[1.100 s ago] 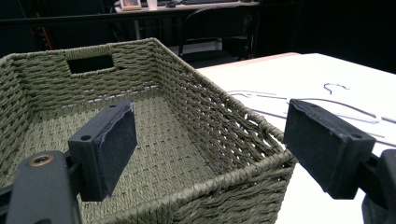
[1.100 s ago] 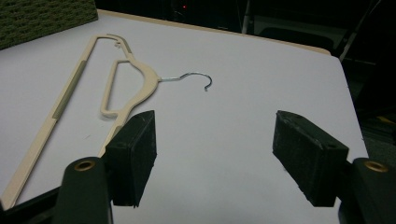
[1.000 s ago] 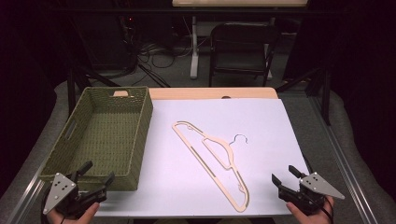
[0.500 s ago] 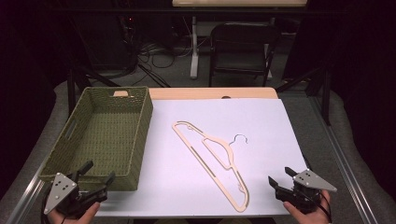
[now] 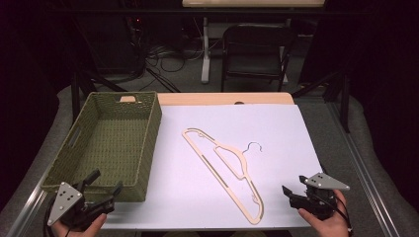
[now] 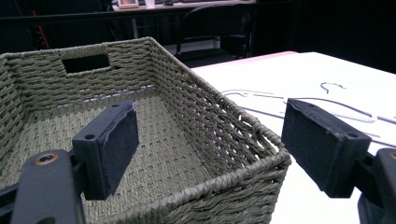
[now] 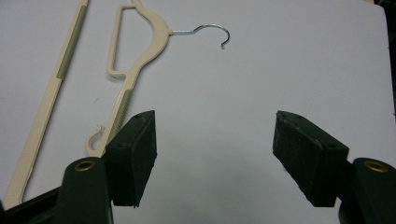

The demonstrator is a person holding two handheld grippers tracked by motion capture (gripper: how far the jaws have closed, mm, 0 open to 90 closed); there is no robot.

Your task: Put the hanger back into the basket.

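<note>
**Two open grippers held at the near edge of a table with a basket and a hanger**

At the near left corner of the table (image 5: pixel 316 163), a hand (image 5: pixel 74 228) holds the left gripper (image 5: pixel 101 190). Its two black jaws are spread wide apart and grasp nothing. They point toward the near end of a green woven basket (image 5: pixel 79 143), and in the left gripper view the left jaw sits over the inside of the basket while the right jaw sits beyond its near right corner. The basket stands on the left side of the table, long and rectangular, with a handle slot (image 6: pixel 85 63) cut into its far wall. Its woven floor is bare.

Just right of the basket, a white sheet (image 5: pixel 276 128) covers most of the tabletop. A bare strip of light wood shows along the far edge.

A cream plastic hanger (image 5: pixel 222 170) lies flat near the middle of the sheet, well apart from the basket. It runs diagonally from far left to near right. Its thin metal hook (image 5: pixel 254 146) points to the right.

At the near right, another hand (image 5: pixel 323 223) holds the right gripper (image 5: pixel 291 193). Its jaws are also released, wide apart and empty. They rest low over the white sheet, near the near right end of the hanger without touching it. In the right gripper view the hanger's arm passes just beside the left jaw.

Beyond the table, a dark chair (image 5: pixel 254 54) and loose cables (image 5: pixel 168 54) sit on the floor.
</note>
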